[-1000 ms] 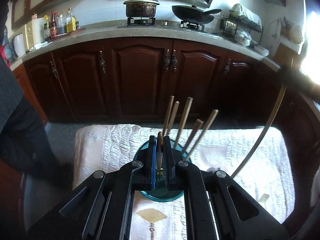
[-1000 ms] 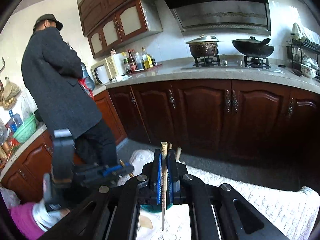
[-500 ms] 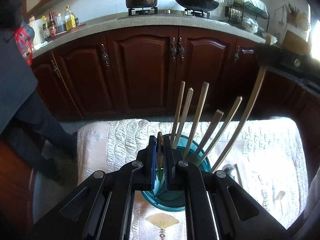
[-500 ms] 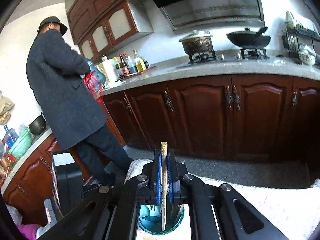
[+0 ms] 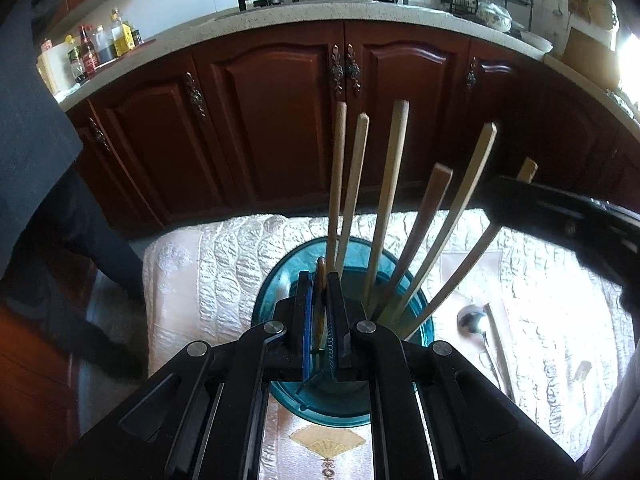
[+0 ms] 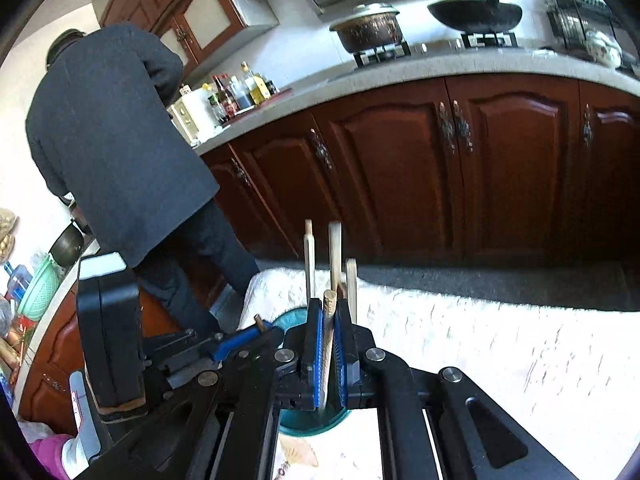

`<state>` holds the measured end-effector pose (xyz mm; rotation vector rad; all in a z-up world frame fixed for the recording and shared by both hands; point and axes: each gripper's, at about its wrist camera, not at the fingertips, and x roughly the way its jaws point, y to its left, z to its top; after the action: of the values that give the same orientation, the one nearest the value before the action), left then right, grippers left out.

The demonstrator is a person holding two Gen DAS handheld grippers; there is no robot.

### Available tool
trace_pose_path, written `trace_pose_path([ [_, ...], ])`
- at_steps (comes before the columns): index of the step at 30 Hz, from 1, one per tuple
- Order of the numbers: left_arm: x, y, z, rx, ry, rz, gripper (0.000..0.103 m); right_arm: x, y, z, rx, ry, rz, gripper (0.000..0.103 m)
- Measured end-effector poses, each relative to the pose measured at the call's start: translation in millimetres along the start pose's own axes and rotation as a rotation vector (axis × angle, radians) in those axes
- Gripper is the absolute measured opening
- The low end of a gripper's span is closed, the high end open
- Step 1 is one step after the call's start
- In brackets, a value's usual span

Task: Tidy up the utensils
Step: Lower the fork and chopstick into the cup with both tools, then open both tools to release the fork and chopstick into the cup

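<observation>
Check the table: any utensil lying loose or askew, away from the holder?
Yes. A metal spoon and a wooden stick beside it lie flat on the white tablecloth, right of the teal holder, while the other utensils stand inside it.

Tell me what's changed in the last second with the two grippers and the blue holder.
Both grippers came down toward the blue holder. The right gripper brought its chopstick lower, so its tip now reaches into the holder among the other chopsticks. The left gripper sank closer too. Neither let go: each stays shut on its own stick. The spoon still lies on the cloth.
</observation>
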<state>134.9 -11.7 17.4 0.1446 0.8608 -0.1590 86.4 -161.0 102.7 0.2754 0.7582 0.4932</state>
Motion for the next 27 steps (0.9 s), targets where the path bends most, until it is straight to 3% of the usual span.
trace_pose_path([
  [11,7,-3,-1,0.013,0.022,-0.007,0.005,2,-5,-2,0.03,0.029,0.012,0.005],
  [13,8,-3,-1,0.016,0.024,-0.008,0.005,1,-8,-2,0.046,0.028,0.01,0.011],
  [15,8,-3,-1,0.016,0.026,-0.008,0.005,0,-11,-1,0.06,0.023,0.008,0.031],
  [20,5,-1,-2,-0.005,0.032,-0.014,0.007,-11,-16,-3,0.074,0.013,0.01,0.032],
  [27,-18,0,-3,-0.01,-0.013,-0.029,0.034,-34,-18,-9,0.082,-0.018,0.003,0.037],
])
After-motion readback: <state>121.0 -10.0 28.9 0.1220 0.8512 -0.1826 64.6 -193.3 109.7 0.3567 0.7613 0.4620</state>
